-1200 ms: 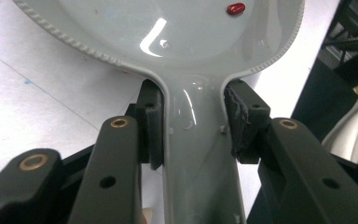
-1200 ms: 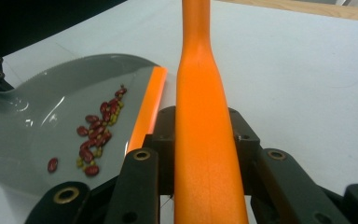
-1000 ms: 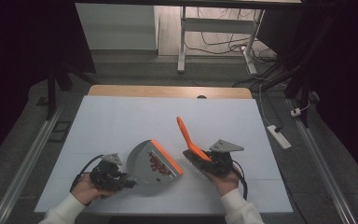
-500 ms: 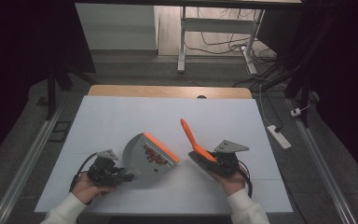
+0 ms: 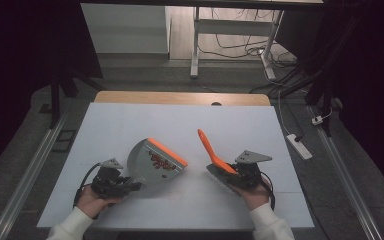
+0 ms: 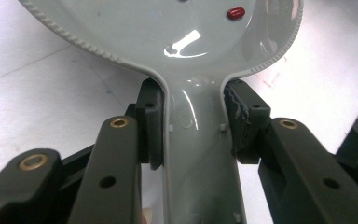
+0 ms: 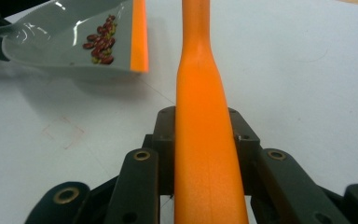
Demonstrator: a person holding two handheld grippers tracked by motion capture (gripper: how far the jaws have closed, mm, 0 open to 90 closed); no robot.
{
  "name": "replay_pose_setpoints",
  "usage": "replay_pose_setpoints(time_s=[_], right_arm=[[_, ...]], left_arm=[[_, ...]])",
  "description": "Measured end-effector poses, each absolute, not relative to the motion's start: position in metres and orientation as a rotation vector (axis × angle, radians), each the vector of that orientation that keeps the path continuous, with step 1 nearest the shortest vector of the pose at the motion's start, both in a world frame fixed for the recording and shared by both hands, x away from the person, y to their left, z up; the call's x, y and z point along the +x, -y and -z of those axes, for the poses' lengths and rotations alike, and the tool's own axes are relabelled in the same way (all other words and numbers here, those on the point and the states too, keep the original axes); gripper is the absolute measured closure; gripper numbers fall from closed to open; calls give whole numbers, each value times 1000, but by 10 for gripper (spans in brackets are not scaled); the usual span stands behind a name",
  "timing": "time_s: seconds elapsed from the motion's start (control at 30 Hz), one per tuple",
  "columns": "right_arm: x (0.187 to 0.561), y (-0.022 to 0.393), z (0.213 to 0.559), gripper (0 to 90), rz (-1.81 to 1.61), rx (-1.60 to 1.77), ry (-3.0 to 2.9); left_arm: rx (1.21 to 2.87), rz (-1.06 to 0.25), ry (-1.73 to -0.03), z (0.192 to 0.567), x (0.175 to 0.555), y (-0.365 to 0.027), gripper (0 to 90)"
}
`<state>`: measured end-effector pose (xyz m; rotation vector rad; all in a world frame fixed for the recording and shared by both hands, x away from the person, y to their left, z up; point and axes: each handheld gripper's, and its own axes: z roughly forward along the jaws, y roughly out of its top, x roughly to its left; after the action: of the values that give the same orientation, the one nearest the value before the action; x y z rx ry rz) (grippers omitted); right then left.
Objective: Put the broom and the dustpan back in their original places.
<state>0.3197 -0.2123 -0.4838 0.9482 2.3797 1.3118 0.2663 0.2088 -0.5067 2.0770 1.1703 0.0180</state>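
A grey dustpan [image 5: 147, 167] with an orange lip hangs over the white table [image 5: 180, 122], its lip end raised. Red beans [image 5: 159, 161] lie in it near the lip. My left gripper [image 5: 130, 186] is shut on the dustpan handle [image 6: 198, 154], which sits between both pads [image 6: 151, 123]; one bean [image 6: 236, 12] lies in the pan ahead. My right gripper [image 5: 230, 172] is shut on an orange brush [image 5: 209, 146] whose handle points up and away. In the right gripper view the brush handle [image 7: 200, 116] runs between the jaws, with the dustpan [image 7: 65, 28] and its beans [image 7: 100, 44] at upper left.
The table's wooden far edge [image 5: 180, 97] lies at the back. On the floor beyond it are a white desk frame [image 5: 195, 45] and cables, and a power strip [image 5: 297, 145] lies to the right. Rails run along both sides of the table.
The dustpan's orange lip has swung up and slightly left, away from the brush. The right gripper with the brush has shifted a little to the right.
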Motion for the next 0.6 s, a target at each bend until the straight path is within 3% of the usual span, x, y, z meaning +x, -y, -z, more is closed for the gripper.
replay_pose_setpoints(time_s=[0.6], right_arm=[[311,234,479,703,-1309,973,-2389]], left_arm=[[1921,-129,-1367,511,256,-214,612]])
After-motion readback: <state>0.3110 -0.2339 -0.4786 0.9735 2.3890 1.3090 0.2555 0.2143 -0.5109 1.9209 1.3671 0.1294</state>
